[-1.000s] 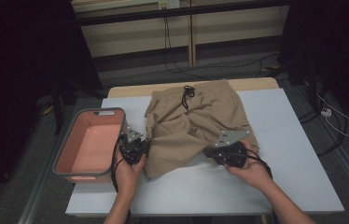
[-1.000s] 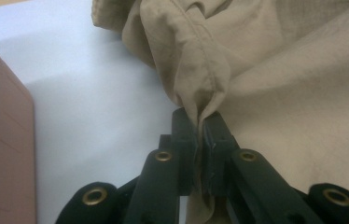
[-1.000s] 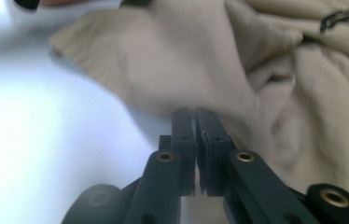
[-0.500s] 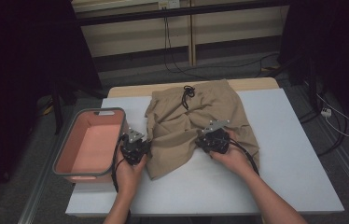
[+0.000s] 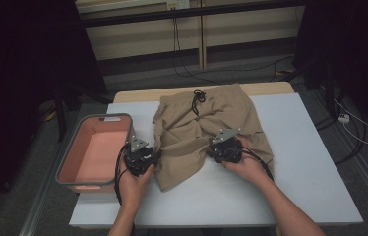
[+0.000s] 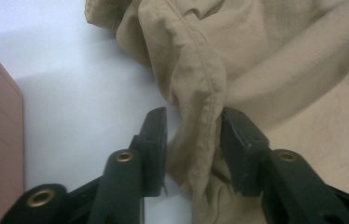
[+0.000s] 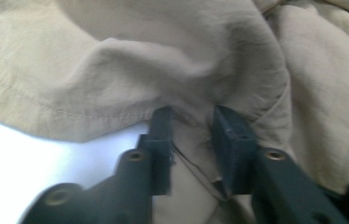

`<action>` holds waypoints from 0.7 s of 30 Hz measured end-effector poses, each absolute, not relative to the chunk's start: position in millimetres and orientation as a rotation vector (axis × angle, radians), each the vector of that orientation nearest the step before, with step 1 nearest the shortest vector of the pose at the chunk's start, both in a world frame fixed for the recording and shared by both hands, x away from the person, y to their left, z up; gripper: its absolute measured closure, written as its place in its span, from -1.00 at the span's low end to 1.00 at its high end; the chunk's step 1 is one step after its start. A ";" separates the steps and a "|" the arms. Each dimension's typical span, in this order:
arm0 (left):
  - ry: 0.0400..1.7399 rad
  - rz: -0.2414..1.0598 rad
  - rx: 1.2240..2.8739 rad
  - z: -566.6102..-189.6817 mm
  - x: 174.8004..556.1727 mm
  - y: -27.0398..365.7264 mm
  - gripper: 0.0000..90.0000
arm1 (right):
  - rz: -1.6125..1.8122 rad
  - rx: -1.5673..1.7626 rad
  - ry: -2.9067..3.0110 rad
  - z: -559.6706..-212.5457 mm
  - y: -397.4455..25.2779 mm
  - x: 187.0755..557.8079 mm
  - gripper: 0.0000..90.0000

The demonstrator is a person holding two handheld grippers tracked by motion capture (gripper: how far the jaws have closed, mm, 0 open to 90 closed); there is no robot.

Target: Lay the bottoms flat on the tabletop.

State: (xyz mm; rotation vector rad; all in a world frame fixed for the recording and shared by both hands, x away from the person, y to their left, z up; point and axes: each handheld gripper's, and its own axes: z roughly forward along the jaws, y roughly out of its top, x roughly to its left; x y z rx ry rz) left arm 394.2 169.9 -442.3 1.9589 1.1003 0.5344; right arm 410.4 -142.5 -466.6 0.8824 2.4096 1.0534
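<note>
Shorts [image 5: 206, 128]: on my tabletop [image 5: 315, 187], beside the pink bin [image 5: 93, 152].
Left tool [image 6: 193, 140]: stays clamped on a bunched hem.
Right tool [image 7: 191, 135]: has carried its pinched fold inward, toward the middle.

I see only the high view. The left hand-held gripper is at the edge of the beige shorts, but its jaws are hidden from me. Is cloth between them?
Observer: Yes. In the left gripper view, a bunched hem fold of the shorts stands between the jaws of the left hand-held gripper.
Operator: Are those jaws pressed fully together?
Observer: No, a gap remains, with the fold filling it.
Operator: And the right one?
Observer: In the right gripper view, the right hand-held gripper has its jaws on either side of cloth next to a stitched hem; a thin dark thread hangs between them.
</note>
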 end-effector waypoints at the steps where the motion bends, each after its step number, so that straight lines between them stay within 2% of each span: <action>1: 1.102 0.528 1.960 -442.2 393.8 170.4 0.28 | 1.042 0.875 2.402 -466.6 -142.9 410.6 0.85; 2: 1.100 0.527 1.967 -441.9 393.5 170.6 0.28 | 1.040 0.875 2.391 -467.1 -144.2 411.6 0.92; 9: 1.089 0.524 1.982 -440.0 392.1 172.9 0.29 | 1.028 0.880 2.419 -459.5 -145.1 400.9 0.95; 17: 1.107 0.512 1.966 -440.0 389.9 175.1 0.24 | 1.072 0.815 2.514 -445.2 -156.5 352.6 0.97; 21: 1.116 0.465 1.964 -438.4 386.7 175.1 0.10 | 1.097 0.799 2.575 -447.9 -163.2 329.6 0.98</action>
